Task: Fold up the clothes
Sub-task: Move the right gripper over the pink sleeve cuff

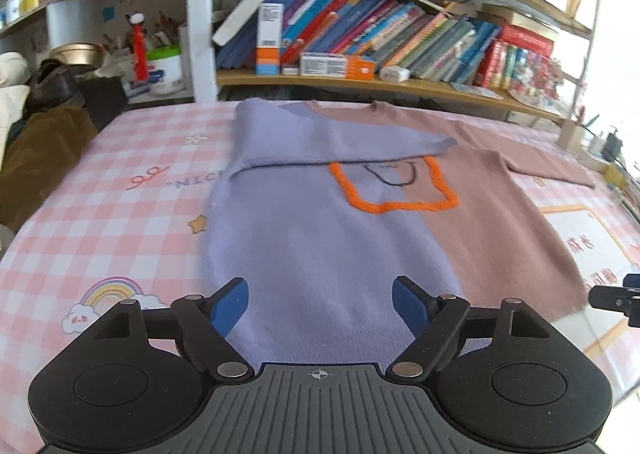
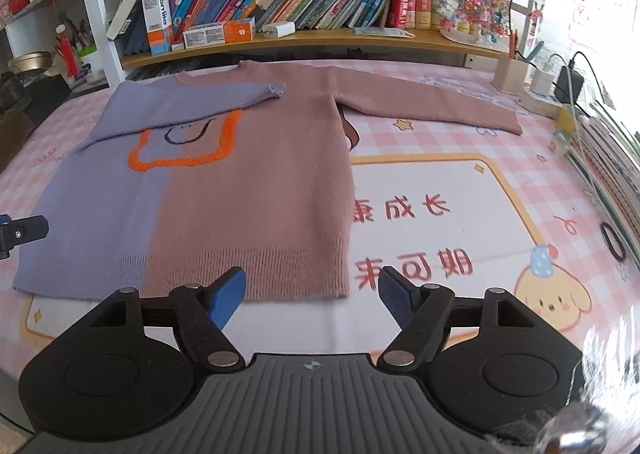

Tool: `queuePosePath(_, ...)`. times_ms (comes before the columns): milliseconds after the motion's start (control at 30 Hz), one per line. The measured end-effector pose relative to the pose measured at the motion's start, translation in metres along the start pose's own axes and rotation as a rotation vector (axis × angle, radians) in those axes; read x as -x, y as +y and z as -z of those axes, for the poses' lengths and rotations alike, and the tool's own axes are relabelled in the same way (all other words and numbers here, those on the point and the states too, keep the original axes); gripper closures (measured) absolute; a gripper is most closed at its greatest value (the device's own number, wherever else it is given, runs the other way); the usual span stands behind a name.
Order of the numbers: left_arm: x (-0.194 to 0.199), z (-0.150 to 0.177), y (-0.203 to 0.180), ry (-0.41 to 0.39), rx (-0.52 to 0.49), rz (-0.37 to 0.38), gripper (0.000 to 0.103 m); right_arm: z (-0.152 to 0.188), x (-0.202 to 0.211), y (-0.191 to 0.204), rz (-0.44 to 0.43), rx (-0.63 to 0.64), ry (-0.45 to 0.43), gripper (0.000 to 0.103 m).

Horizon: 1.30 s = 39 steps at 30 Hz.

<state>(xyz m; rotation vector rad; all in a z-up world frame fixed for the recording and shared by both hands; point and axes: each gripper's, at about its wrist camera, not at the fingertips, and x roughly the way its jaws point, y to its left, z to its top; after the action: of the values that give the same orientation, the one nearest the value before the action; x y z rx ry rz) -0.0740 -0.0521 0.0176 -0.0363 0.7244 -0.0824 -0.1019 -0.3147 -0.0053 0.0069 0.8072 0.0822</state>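
A knit sweater (image 2: 248,182), lilac on its left half and dusty pink on its right, lies flat on the pink checked cloth, hem toward me. It has an orange outlined patch (image 2: 188,146) on the chest. The lilac sleeve (image 2: 180,106) is folded across the chest; the pink sleeve (image 2: 432,102) stretches out to the right. The sweater also shows in the left wrist view (image 1: 320,238). My left gripper (image 1: 320,306) is open and empty above the lilac hem. My right gripper (image 2: 312,294) is open and empty just in front of the pink hem.
A bookshelf (image 2: 304,34) full of books runs along the far side. Brown clothing (image 1: 36,158) is piled at the far left. A wooden holder (image 2: 512,74), chargers and cables sit at the far right, with a black hair tie (image 2: 612,242) near the right edge.
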Motion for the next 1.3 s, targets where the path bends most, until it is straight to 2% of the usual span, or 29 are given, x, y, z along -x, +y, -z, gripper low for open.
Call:
queuePosePath(67,0.001,0.001,-0.005,-0.006,-0.022,0.036,0.015,0.004,0.005,0.000,0.014,-0.001,-0.001,0.022)
queuePosePath(233,-0.003,0.003,-0.015,0.004,-0.056,0.101,0.010,0.010,0.012,-0.003,0.046,-0.013,-0.001,0.017)
queuePosePath(533,-0.009,0.003,-0.020,0.015,-0.051,0.115,0.010,0.013,0.014,-0.008,0.065,-0.021,0.004,0.014)
queuePosePath(967,-0.021,-0.005,-0.049,0.037,-0.031,0.047,0.010,0.003,-0.005,-0.039,0.008,-0.002,0.010,0.014)
queuePosePath(1300,-0.038,-0.020,-0.115,0.045,-0.012,-0.042,0.010,-0.033,-0.035,-0.109,-0.080,0.019,0.005,0.014)
